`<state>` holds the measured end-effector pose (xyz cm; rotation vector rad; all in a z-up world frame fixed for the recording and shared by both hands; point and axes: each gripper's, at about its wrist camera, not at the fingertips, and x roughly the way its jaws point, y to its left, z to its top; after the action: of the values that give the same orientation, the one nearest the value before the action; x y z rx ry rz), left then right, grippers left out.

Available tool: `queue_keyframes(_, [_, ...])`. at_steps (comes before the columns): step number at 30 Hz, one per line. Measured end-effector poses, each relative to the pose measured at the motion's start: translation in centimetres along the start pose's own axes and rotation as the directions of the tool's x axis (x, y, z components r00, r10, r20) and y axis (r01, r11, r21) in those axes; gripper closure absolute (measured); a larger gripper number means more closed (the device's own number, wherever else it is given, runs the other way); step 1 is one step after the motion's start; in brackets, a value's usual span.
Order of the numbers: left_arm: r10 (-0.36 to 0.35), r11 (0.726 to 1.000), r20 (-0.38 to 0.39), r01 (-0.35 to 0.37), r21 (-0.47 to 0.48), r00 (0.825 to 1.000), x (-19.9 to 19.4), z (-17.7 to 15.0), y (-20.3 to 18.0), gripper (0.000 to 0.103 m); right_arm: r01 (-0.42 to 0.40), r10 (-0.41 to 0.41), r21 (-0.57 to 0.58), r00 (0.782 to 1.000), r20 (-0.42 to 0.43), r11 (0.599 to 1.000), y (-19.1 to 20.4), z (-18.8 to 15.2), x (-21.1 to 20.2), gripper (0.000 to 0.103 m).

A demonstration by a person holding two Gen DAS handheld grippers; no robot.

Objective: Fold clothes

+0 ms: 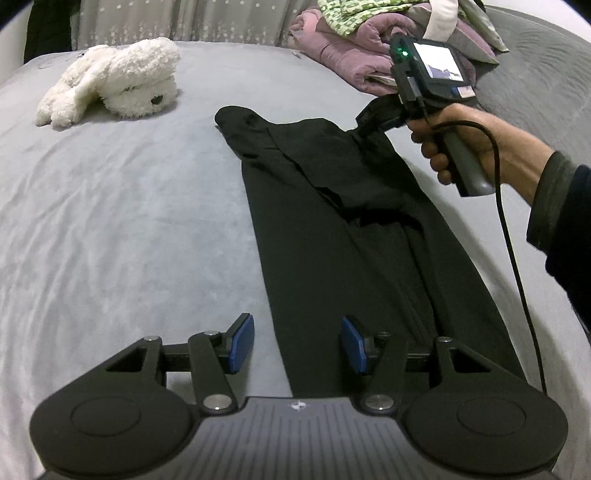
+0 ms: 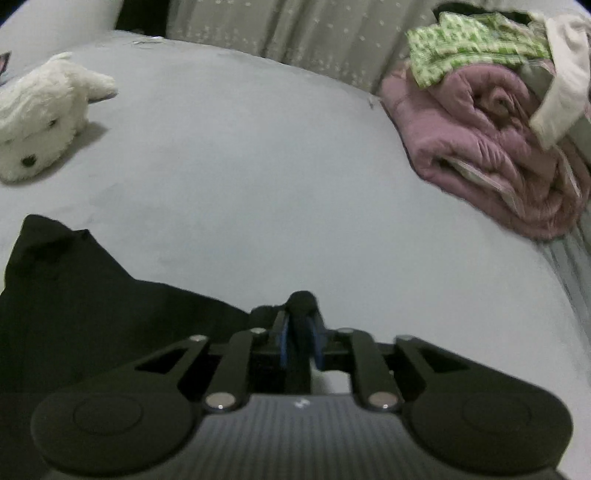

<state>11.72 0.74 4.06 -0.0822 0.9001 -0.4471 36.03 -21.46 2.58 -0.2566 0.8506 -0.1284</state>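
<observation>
Black trousers lie lengthwise on the grey bed, folded along their length. My left gripper hovers open above their near end, blue pads apart, with nothing between them. A hand holds my right gripper at the far right corner of the trousers. In the right wrist view that gripper is shut on a bunched fold of the black trousers, the cloth pinched between its blue pads.
A white plush dog lies on the bed at the far left. A pile of pink, green and beige bedding sits at the far right. A black cable hangs from the right gripper's handle. A grey starred curtain hangs behind.
</observation>
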Motion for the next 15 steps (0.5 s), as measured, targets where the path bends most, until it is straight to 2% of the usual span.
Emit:
queue_keyframes(2, [-0.001,1.000,-0.001,0.001,0.001,1.000,0.0,0.0,0.0,0.052,0.008,-0.008,0.030,1.000,0.017,1.000,-0.8,-0.6,-0.5,0.068])
queue_keyframes(4, [-0.002,1.000,0.001,0.002,0.002,1.000,0.0,0.1,0.0,0.052,0.020,-0.022,0.055,0.999,0.045,0.998,-1.8,-1.1,-1.4,0.062])
queue_keyframes(7, [-0.001,1.000,0.007,0.001,-0.001,1.000,-0.1,0.2,0.0,0.052,0.007,-0.015,0.080,0.995,0.100,0.997,-2.6,-1.5,-4.2,0.059])
queue_keyframes(10, [0.002,1.000,0.015,-0.002,-0.009,1.000,-0.2,0.3,0.1,0.052,-0.157,0.154,0.014,0.981,0.116,0.988,-0.7,-1.5,-7.0,0.058])
queue_keyframes(13, [0.006,1.000,0.013,-0.006,-0.015,1.000,-0.1,0.3,0.2,0.052,-0.327,0.330,-0.054,0.942,0.057,0.944,3.1,-1.3,-8.0,0.054])
queue_keyframes(15, [0.006,1.000,0.014,-0.006,-0.015,1.000,-0.2,0.3,0.3,0.052,-0.345,0.348,-0.075,0.937,0.025,0.936,5.4,-1.2,-7.6,0.056])
